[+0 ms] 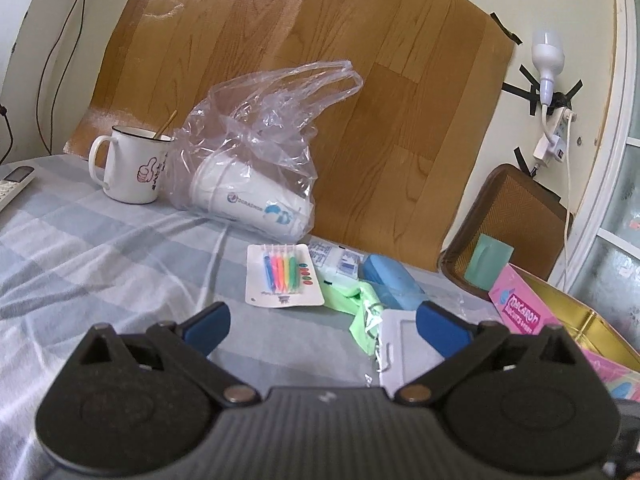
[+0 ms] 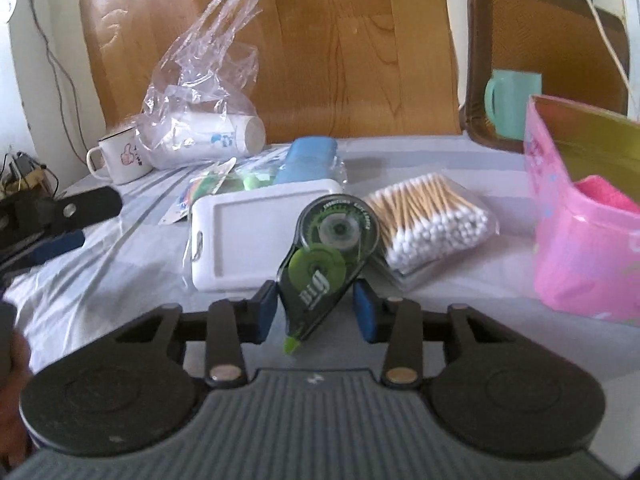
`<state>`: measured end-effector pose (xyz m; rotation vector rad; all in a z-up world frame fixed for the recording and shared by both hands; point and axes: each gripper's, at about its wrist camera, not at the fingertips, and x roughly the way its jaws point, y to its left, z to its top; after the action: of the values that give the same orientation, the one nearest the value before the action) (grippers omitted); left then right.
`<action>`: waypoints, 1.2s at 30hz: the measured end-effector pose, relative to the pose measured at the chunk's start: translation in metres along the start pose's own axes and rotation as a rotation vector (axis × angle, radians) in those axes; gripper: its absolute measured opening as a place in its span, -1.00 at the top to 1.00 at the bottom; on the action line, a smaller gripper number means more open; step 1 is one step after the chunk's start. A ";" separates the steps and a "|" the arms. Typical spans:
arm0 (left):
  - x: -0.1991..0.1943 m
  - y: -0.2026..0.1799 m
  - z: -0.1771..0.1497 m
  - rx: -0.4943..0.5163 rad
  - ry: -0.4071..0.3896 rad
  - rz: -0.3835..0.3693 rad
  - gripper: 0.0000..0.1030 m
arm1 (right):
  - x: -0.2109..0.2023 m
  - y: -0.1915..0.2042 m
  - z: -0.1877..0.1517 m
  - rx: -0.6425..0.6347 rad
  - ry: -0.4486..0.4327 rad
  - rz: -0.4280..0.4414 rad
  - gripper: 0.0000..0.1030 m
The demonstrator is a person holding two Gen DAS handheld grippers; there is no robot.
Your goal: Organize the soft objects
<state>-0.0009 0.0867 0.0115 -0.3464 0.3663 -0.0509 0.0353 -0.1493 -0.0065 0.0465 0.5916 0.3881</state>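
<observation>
Right gripper (image 2: 316, 312): blue pads clamped on black-and-green translucent correction tape dispenser (image 2: 326, 260), held tilted, green tip toward the camera, above the striped grey bedsheet (image 2: 460, 312). Just behind: white rectangular plastic case (image 2: 244, 236), clear bag of cotton swabs (image 2: 430, 220). Left gripper (image 1: 322, 326): spread wide, nothing between pads.
</observation>
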 end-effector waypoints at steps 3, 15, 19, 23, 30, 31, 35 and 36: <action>0.001 -0.002 -0.001 0.009 0.013 -0.007 -0.99 | -0.017 -0.004 -0.010 -0.025 0.015 0.046 0.19; 0.006 -0.023 -0.012 -0.001 0.260 -0.192 -0.99 | -0.074 0.016 -0.058 -0.315 -0.035 0.072 0.21; -0.002 -0.037 -0.021 -0.003 0.367 -0.222 -0.99 | -0.074 0.006 -0.055 -0.270 -0.041 0.101 0.21; -0.004 -0.050 -0.028 -0.009 0.445 -0.269 -0.99 | -0.074 0.004 -0.057 -0.258 -0.055 0.110 0.22; 0.004 -0.081 -0.034 0.042 0.507 -0.289 -0.65 | -0.080 -0.004 -0.065 -0.232 -0.087 0.137 0.22; 0.006 -0.085 -0.036 0.045 0.518 -0.298 -0.55 | -0.081 -0.005 -0.066 -0.229 -0.095 0.143 0.22; 0.016 -0.106 -0.036 0.052 0.556 -0.338 -0.19 | -0.090 -0.009 -0.068 -0.218 -0.149 0.142 0.24; 0.017 -0.111 -0.034 0.062 0.550 -0.346 -0.19 | -0.092 -0.010 -0.067 -0.224 -0.161 0.125 0.24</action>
<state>0.0038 -0.0306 0.0140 -0.3284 0.8439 -0.5028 -0.0687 -0.1967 -0.0145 -0.0993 0.3842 0.5642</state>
